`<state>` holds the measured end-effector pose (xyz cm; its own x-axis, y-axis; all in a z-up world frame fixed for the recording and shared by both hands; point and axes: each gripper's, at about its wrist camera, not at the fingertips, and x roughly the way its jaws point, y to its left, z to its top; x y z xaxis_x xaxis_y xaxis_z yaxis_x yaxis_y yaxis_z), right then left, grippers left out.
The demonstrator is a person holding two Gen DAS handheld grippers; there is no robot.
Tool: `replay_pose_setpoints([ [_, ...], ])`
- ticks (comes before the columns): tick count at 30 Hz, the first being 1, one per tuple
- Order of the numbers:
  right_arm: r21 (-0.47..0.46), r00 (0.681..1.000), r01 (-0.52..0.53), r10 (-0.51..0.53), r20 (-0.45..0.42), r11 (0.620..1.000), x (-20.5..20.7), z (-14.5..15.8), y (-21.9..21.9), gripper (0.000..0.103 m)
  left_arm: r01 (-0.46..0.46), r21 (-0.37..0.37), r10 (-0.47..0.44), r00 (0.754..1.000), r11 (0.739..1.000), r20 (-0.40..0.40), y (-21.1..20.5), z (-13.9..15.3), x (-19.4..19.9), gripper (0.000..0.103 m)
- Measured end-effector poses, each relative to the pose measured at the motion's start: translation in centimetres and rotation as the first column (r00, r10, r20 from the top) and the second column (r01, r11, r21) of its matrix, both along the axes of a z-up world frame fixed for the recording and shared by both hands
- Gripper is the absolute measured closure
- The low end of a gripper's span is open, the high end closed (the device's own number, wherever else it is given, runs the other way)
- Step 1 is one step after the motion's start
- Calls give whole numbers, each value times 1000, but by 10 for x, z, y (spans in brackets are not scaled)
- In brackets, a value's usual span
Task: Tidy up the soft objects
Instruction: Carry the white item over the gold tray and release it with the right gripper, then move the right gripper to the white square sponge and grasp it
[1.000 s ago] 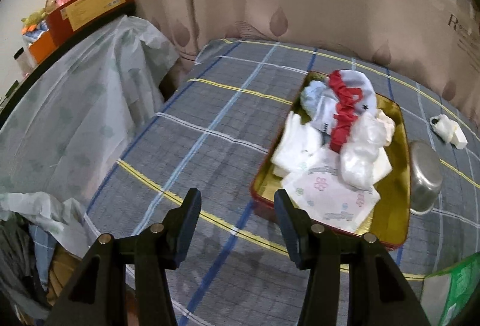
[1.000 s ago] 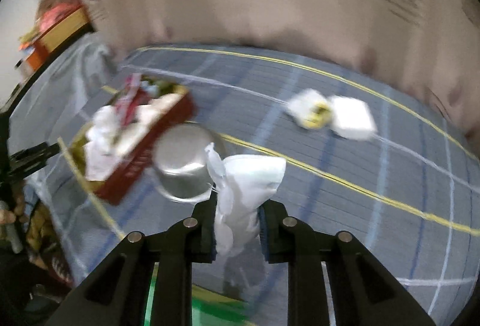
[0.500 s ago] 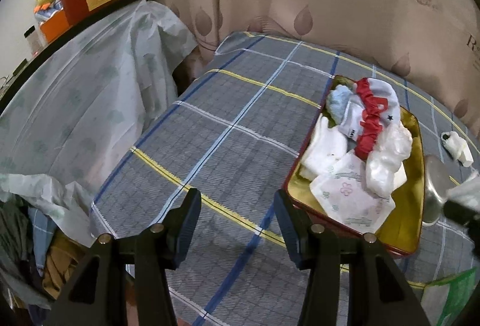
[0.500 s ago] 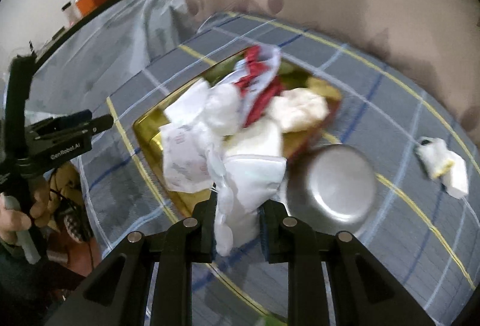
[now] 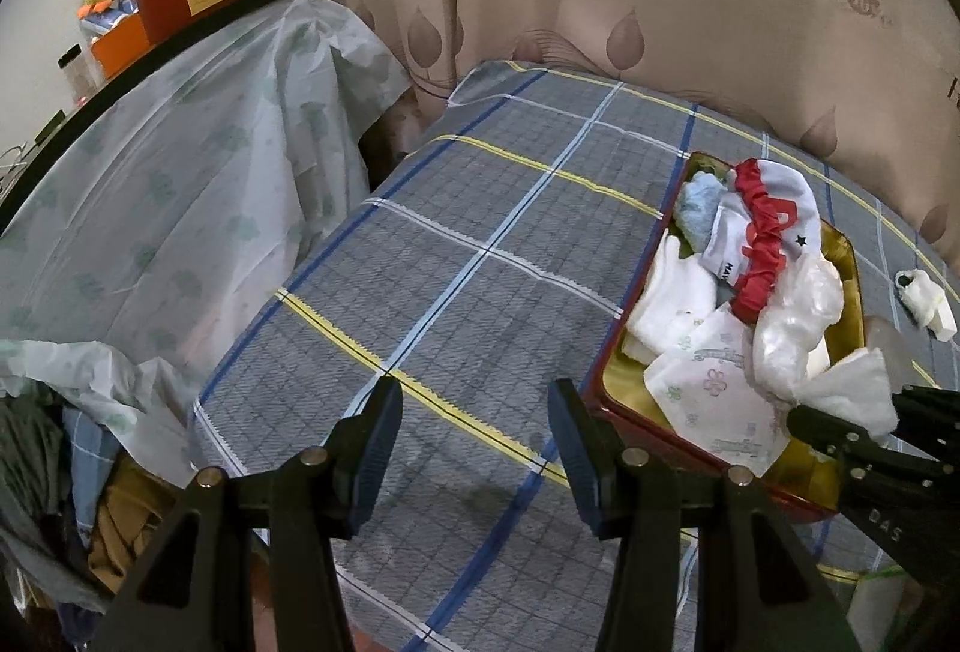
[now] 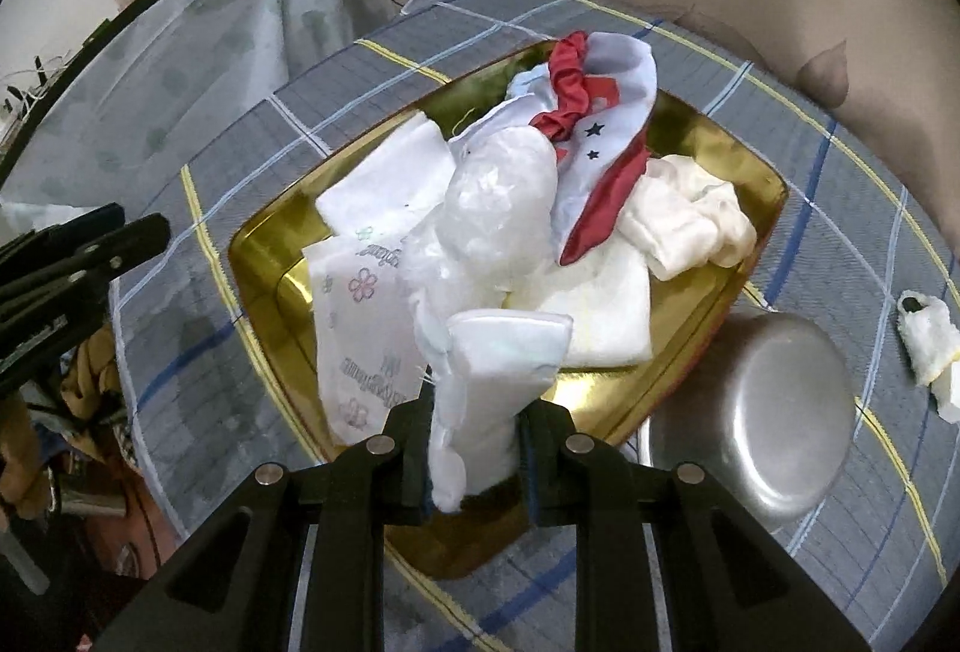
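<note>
Right gripper (image 6: 474,448) clamps a white pad (image 6: 498,370), long axis upright, over the near edge of the gold tray (image 6: 762,184). Pile lies just beyond it. Left gripper (image 5: 474,436) wide, empty, left of tray.

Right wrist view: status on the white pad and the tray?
Right gripper shut on white pad, over gold tray. Left gripper open, empty. Steel bowl beside tray, not blocking.

- the right gripper (image 6: 474,448), clamped on the white pad (image 6: 498,370), swung from over the bare bed to the gold tray's (image 6: 264,256) near edge.
- it entered the left wrist view beside the tray.
</note>
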<state>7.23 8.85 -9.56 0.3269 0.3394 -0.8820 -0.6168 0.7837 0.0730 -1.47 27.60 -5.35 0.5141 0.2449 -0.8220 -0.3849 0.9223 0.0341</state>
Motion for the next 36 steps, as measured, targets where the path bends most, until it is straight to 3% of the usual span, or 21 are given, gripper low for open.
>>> replay_pose_setpoints([
  [12, -32, 999, 17, -16, 30, 999, 14, -5, 15, 81, -2, -8, 2, 1000, 1000, -5, 2, -1, 0, 51],
  [14, -37, 999, 6, -4, 39, 999, 11, -4, 17, 75, -3, -8, 3, 1000, 1000, -5, 2, -1, -1, 51],
  [16, -42, 998, 7, -4, 58, 999, 8, 0, 18, 55, 2, -11, -2, 1000, 1000, -5, 2, -1, 0, 51],
  [21, 8, 997, 4, -5, 80, 1000, 0, 17, 15, 39, -1, -16, 0, 1000, 1000, -7, 2, -2, -2, 51],
  [30, 120, 996, 7, -18, 92, 993, -12, 60, -5, 30, 4, -15, -4, 1000, 1000, -1, 0, -1, -3, 51],
  [36, 151, 995, 24, -38, 91, 988, -34, 85, -55, 30, 3, -11, -3, 1000, 1000, -10, -1, -4, -4, 51],
])
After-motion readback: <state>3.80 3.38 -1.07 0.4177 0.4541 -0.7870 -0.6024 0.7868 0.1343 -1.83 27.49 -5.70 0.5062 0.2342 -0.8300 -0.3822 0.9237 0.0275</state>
